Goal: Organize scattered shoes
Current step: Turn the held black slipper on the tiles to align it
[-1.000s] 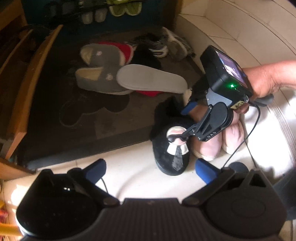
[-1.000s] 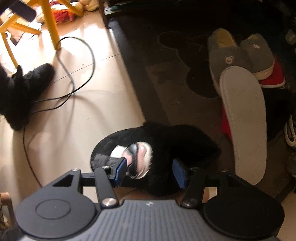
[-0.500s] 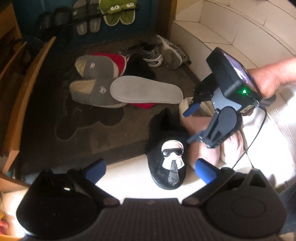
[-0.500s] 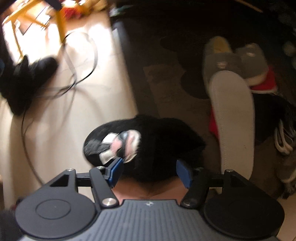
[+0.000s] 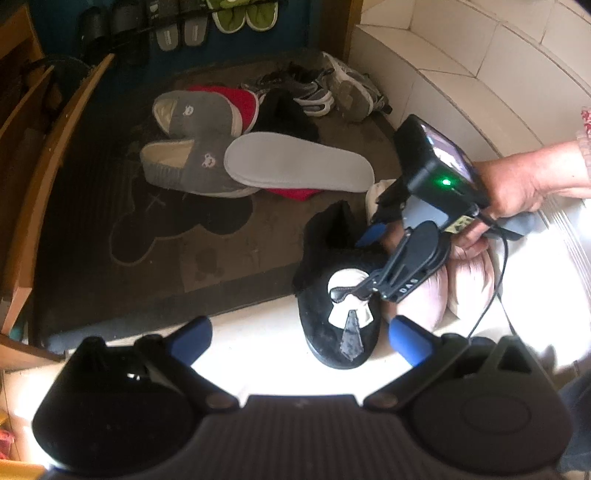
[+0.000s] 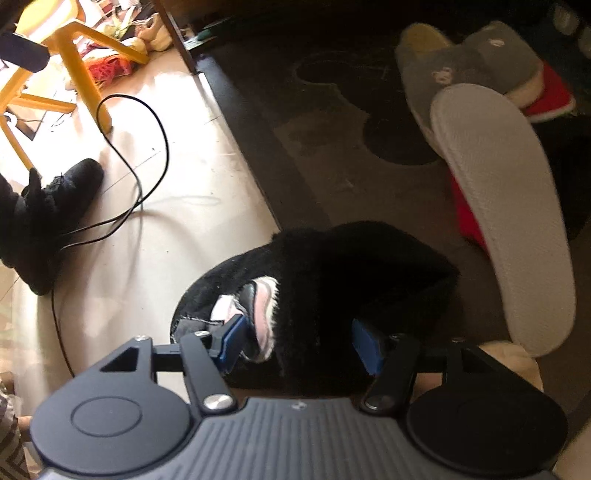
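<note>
Home entryway: slippers [image 5: 192,162] and sneakers [image 5: 317,88] scattered over a dark doormat [image 5: 147,236], more shoes on a wall rack [image 5: 184,22], tiled floor [image 6: 155,229].
</note>
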Action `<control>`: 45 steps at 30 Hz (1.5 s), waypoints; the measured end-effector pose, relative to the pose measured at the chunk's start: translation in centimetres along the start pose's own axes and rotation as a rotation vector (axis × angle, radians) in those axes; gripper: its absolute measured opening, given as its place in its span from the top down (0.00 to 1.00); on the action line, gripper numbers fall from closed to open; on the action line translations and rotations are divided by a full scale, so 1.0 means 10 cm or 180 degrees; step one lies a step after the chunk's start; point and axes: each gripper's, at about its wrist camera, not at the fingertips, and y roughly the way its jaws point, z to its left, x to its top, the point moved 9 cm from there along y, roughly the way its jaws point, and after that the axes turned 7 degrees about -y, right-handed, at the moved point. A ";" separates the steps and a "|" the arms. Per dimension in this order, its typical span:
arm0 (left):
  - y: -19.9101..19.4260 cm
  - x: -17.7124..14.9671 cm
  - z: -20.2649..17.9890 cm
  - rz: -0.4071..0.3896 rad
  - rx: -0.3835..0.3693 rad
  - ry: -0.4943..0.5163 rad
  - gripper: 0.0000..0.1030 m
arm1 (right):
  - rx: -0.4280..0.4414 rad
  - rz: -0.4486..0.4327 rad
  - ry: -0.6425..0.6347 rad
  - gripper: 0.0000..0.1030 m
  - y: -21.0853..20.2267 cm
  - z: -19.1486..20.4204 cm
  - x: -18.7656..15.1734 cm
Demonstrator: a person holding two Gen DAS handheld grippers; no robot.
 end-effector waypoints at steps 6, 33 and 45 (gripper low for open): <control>-0.01 -0.05 -0.02 0.0016 -0.0005 0.0032 0.00 | 0.0156 0.0008 -0.0066 0.74 0.01 0.13 0.06; 0.01 -0.10 -0.04 0.0117 -0.0028 0.0003 0.00 | 0.0348 -0.0193 -0.1414 0.81 -0.02 0.51 0.62; 0.00 -0.10 -0.09 0.0145 -0.0013 -0.0019 0.00 | 0.0245 -0.0262 -0.1411 0.78 0.05 0.48 0.68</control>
